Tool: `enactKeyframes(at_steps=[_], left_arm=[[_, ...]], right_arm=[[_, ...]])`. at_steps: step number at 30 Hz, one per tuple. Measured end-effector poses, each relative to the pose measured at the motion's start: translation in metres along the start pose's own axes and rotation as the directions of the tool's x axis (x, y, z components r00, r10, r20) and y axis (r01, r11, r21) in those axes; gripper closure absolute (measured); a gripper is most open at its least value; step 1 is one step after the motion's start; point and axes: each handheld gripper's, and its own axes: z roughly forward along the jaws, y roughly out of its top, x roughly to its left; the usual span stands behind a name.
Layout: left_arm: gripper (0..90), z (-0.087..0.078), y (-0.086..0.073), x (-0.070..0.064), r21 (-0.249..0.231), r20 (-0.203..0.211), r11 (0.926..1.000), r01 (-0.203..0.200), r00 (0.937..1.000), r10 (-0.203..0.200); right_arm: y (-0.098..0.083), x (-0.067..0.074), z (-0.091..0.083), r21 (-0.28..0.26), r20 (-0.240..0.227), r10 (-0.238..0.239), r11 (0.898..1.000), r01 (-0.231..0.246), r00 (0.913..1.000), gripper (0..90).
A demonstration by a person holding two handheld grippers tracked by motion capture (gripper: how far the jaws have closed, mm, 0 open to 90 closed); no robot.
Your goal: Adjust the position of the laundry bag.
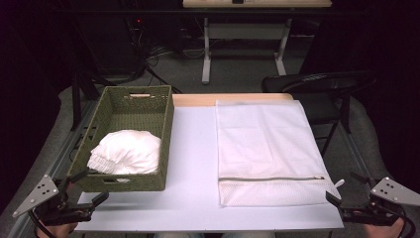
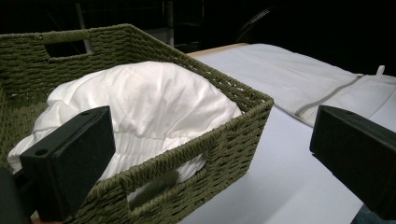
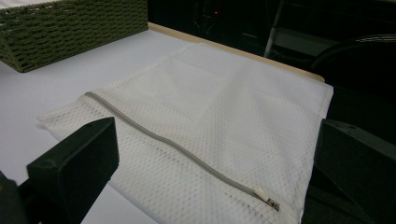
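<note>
A green woven basket (image 1: pixel 114 110) stands on the left of the table and holds a bundled white garment (image 1: pixel 127 151). A white mesh laundry bag (image 1: pixel 262 144) lies flat on the right, its grey zipper (image 1: pixel 270 178) closed near the front edge. My left gripper (image 1: pixel 89 186) hovers at the basket's near left corner, open and empty; its own view has the basket (image 2: pixel 233 140) and the garment (image 2: pixel 154 98) between the jaws. My right gripper (image 1: pixel 347 189) sits off the table's front right corner, open and empty, facing the mesh bag (image 3: pixel 219 116) and the zipper pull (image 3: pixel 266 197).
The table (image 1: pixel 190 163) has a pale lilac top with a wooden strip along its far edge. A black chair (image 1: pixel 317 87) stands behind the right side. Cables and a desk frame (image 1: pixel 245 44) lie on the floor beyond.
</note>
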Motion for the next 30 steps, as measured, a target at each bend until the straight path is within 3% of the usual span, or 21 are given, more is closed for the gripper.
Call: enactKeyframes(at_steps=[7,17,30], left_arm=[[0.0,0.003,0.001,-0.001,0.017,0.01,0.9999,0.003,0.9999,-0.003],[0.0,0.013,0.006,-0.009,0.054,0.032,0.9981,-0.028,0.9992,0.026],[0.0,0.029,0.013,-0.027,0.104,0.078,0.9926,-0.062,0.9955,0.054]], right_arm=[[0.003,0.002,0.001,0.014,0.009,-0.001,1.0,0.001,1.0,0.0],[0.005,0.004,0.004,0.044,0.013,0.012,0.999,-0.012,0.9998,0.0],[0.011,0.01,0.012,0.132,0.031,0.009,0.991,-0.013,0.9995,0.7]])
